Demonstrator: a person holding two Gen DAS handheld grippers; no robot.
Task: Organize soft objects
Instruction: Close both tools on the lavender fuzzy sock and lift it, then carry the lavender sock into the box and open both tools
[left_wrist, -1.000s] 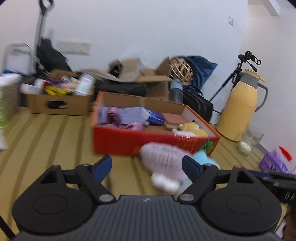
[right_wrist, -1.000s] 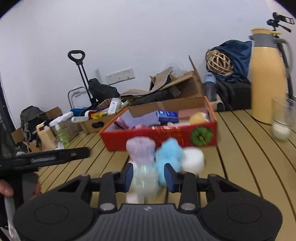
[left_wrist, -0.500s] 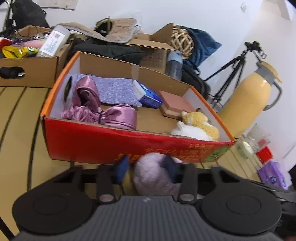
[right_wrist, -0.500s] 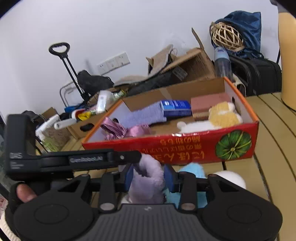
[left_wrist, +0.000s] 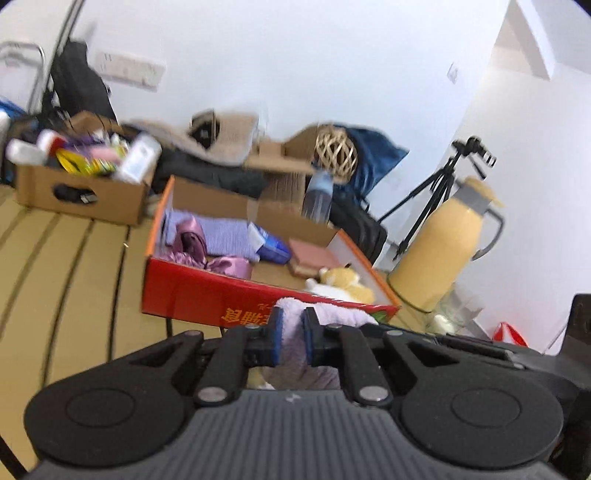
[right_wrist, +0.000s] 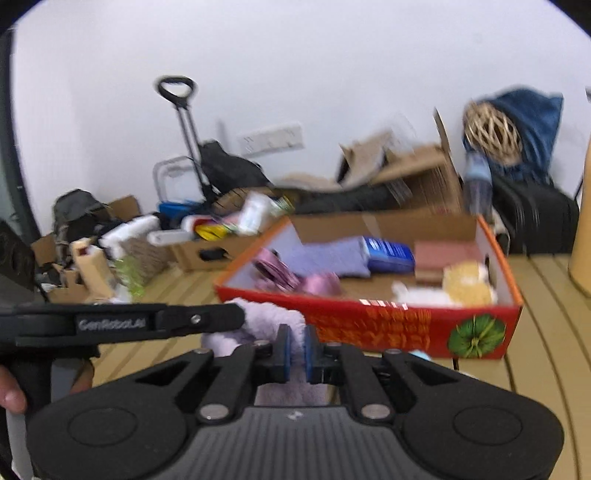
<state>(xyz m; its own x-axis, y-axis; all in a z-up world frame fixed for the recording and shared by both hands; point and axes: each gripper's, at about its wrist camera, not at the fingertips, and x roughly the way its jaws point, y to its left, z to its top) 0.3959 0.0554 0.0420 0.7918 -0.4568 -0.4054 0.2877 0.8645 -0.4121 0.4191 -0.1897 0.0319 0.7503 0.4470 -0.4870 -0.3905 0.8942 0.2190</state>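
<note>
A lilac fluffy plush hangs in front of the red cardboard box, level with its front wall. My left gripper pinches a fold of the plush, its jaws still closing on it. My right gripper is shut on another part of the same lilac plush. One finger of the left gripper reaches in from the left to the plush. A bit of light blue plush peeks out below the box. Inside lie a yellow-white plush, purple satin cloth and a lilac towel.
The box also holds a blue packet and a pink block. A yellow thermos, a glass and a tripod stand to the right. A brown box of bottles sits at the back left on the slatted table.
The left gripper went from wide open to shut on the lilac plush. The right gripper tightened on it. The plush rose from the table to the box's front wall.
</note>
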